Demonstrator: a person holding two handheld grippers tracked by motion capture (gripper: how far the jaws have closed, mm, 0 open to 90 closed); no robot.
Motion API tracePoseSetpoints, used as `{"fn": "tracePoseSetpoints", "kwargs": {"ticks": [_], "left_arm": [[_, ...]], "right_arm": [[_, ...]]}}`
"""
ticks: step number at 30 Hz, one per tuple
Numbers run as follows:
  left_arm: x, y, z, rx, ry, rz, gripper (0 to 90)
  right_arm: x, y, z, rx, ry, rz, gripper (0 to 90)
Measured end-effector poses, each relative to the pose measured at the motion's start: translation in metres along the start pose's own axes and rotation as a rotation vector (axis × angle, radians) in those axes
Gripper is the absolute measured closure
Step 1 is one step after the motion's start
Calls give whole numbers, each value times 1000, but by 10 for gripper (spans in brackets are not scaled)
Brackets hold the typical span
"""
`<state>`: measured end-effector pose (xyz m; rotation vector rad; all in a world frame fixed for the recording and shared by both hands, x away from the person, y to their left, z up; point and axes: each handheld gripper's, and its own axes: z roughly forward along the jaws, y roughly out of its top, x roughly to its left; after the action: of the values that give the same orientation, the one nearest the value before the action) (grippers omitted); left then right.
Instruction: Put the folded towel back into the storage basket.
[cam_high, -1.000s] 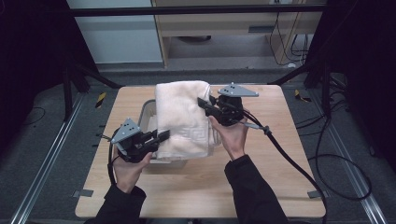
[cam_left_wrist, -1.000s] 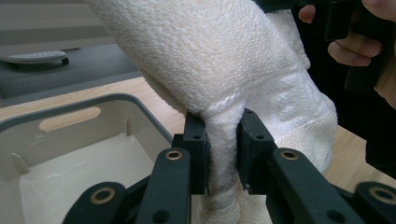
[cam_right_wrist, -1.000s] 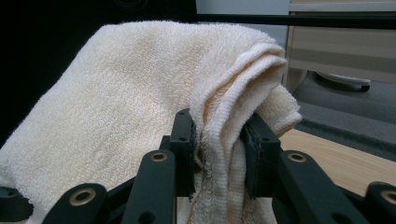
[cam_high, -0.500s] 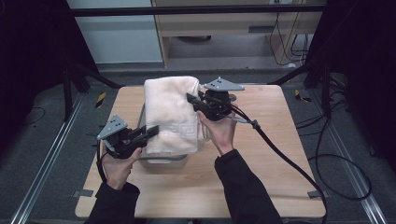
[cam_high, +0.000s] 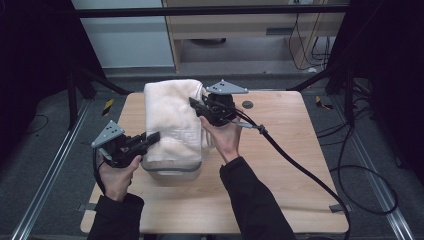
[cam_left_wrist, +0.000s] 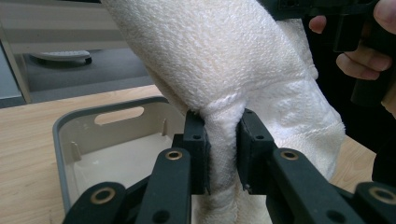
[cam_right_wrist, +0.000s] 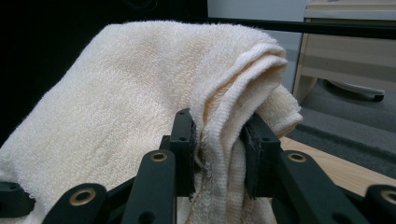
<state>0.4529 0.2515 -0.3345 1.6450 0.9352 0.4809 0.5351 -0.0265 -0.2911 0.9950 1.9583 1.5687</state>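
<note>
Towel (cam_high: 172, 122) over grey bin (cam_high: 172, 172) | left gripper (cam_high: 150, 139) low, pinching it | right gripper (cam_high: 196, 105) raised, pinching it

Your high view is lit from overhead: the light wooden table (cam_high: 300, 165) comes out bright and even, while everything past its left and right edges drops to near black. Only soft shadows sit under your hands. It's a bit grainy and soft overall. In the left gripper view the cream terry-cloth towel (cam_left_wrist: 233, 60) is close to blown out up top, but the weave stays sharp. In the right gripper view the background furniture goes blurry and the upper-left is pure black.
</note>
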Motion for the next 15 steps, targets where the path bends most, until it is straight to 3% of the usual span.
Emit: {"fn": "tracePoseSetpoints", "kwargs": {"ticks": [9, 15], "left_arm": [[14, 0, -6, 4, 19, -14, 749], [22, -4, -4, 32, 34, -13, 749]], "right_arm": [[8, 2, 16, 4, 6, 2, 690], [8, -5, 27, 19, 8, 16, 690]]}}
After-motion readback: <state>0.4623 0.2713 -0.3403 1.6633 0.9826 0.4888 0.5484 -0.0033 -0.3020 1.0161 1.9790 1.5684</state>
